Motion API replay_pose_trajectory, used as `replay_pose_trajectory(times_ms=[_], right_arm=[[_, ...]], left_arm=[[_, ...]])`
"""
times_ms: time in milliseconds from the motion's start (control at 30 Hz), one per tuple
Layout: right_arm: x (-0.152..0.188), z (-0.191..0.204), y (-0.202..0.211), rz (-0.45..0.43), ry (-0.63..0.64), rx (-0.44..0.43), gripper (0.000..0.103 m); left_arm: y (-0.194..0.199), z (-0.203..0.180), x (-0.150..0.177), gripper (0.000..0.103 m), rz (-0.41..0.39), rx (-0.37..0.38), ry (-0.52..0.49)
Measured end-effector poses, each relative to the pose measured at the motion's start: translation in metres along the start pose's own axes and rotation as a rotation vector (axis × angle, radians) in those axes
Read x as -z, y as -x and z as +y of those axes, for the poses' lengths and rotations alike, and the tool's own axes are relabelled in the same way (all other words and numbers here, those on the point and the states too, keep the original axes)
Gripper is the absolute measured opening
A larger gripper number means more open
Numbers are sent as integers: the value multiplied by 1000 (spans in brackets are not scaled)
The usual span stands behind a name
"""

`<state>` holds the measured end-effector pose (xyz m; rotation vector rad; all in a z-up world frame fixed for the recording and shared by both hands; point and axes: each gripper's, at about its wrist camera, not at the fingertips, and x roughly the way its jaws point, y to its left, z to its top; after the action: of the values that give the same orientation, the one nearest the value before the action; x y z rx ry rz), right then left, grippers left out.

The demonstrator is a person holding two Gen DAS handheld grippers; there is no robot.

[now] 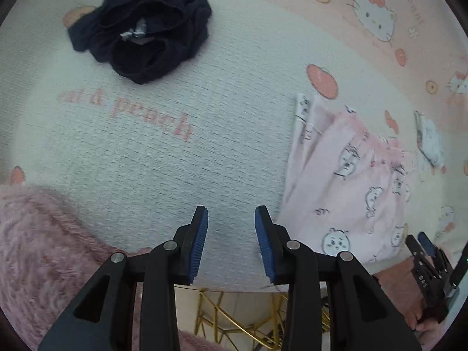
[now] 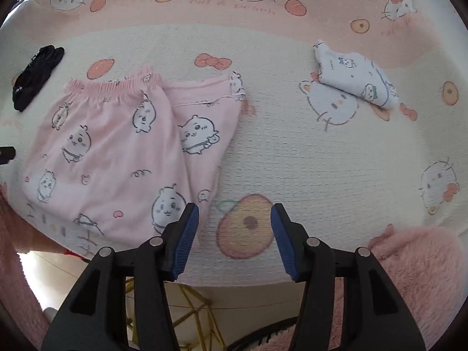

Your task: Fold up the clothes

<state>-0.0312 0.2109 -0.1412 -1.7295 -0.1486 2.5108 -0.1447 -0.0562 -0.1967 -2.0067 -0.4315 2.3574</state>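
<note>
Lying folded on the patterned bed cover [image 2: 292, 152], the pink pajama pants [image 2: 117, 158] fill the left half of the right wrist view, elastic waistband toward the top of the frame and the lower hem reaching the near edge of the cover at lower left. The right gripper [image 2: 235, 235] hangs at lower center with its 2 blue-padded fingers [image 2: 184, 242] spread apart and nothing between them; the left pad sits just over the pants' lower right corner, though contact cannot be judged. A small white folded garment [image 2: 355, 77] rests in the upper right, well apart from the pants. A dark crumpled garment [image 2: 35, 76] lies at the far left edge.

In the left wrist view, the left gripper [image 1: 231, 239] is at lower center, its jaws likewise parted and empty above bare cover. The pink pajama pants [image 1: 348, 187] appear at right, just beside the gripper's right finger. The dark crumpled garment [image 1: 146, 26] sits in the upper left, with grey drawstring tips showing. The right gripper [image 1: 424, 245] shows at the lower right edge. Fluffy pink fabric [image 1: 38, 239] fills the lower left corner.
</note>
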Motion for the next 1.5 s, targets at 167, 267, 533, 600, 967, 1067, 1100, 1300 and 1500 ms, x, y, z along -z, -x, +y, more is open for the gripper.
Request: replay_pose_trajectory(times_ms=[167,267,533,600,967,1067,1100,1300,1500], right_arm=[[20,20,-26,121,38,40,53],[19,5,-24,125,-19,166,53],[13,16,-19,48,-14,-35,54],[13,32,-30,88,66,33,52],[11,-15,-51,188,-288,-411,52],[11,-16,-61,215,-345,-484,52],[12,-16,-61,212,-360,-487,52],[4,-17,-24,50,-346,-419,55],[4,10,-52,172,-163,-180,55]], left_arm=[[-22,-31,10,35,50,-161,-119],[-16,-26,1,35,-2,-271,-96],[-13,-47,15,38,-4,-103,-193],[-16,-48,15,49,5,-154,-195],[17,-50,15,49,-114,100,-223],[21,-54,16,49,-117,125,-260],[22,-57,15,49,-116,128,-273],[28,-51,28,49,-104,172,-309],[10,-50,26,49,-42,72,-301]])
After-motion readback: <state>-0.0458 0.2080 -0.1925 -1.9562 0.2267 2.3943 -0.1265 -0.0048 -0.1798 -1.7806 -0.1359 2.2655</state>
